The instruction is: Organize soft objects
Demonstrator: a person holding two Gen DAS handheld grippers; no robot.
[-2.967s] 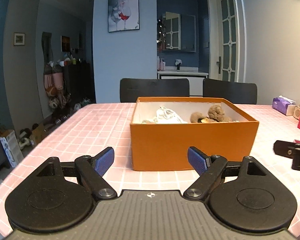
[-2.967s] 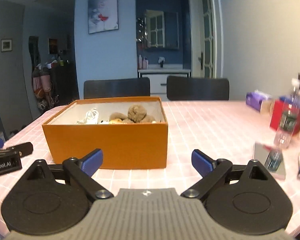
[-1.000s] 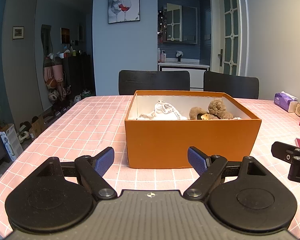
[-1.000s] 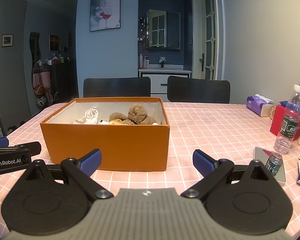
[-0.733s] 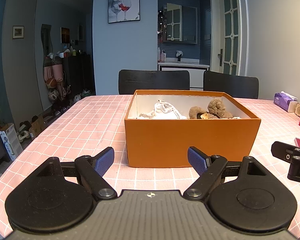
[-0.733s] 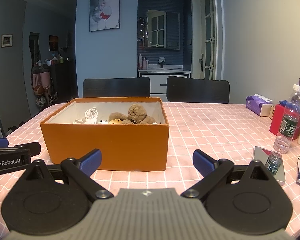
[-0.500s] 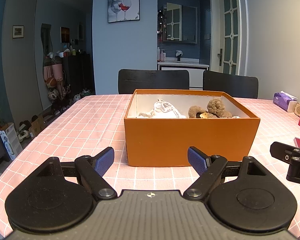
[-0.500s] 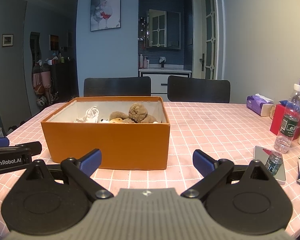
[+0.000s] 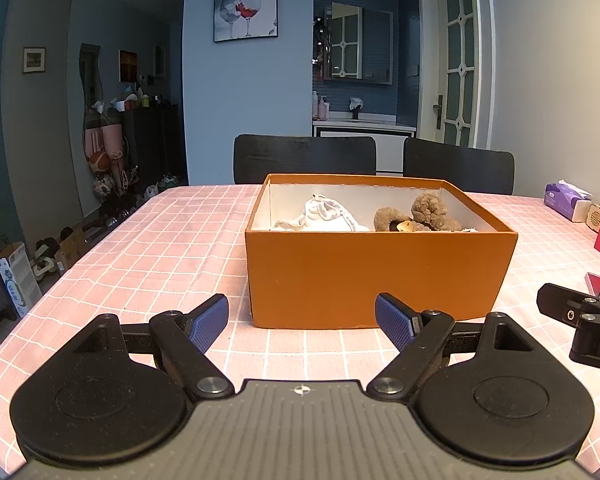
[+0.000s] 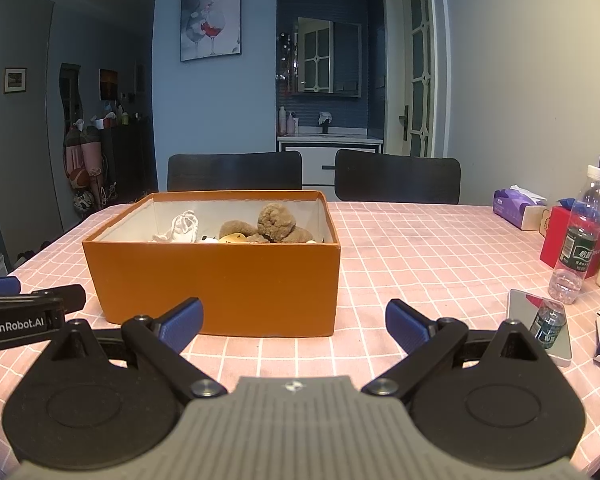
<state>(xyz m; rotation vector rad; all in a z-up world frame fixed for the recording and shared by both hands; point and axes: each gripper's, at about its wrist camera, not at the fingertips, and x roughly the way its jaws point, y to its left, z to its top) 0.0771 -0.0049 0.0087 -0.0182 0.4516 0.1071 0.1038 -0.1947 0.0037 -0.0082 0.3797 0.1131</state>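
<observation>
Both tongs (image 9: 302,322) (image 10: 294,326) spread empty, brown plush toy (image 9: 428,214) in orange box (image 9: 380,276)

The left gripper (image 9: 302,322) is matte black with two round discs at its base, angled link arms joined by silvery round screws, and triangular cut-outs. Its fingertips (image 9: 210,320) carry blue, finely textured pads. A ribbed grey plate with a small cross mark sits in the middle. The right gripper (image 10: 294,326) has the same build, with blue pads (image 10: 406,330). Seen from the right wrist, the left one's side bears white "GenRobot.AI" lettering.
</observation>
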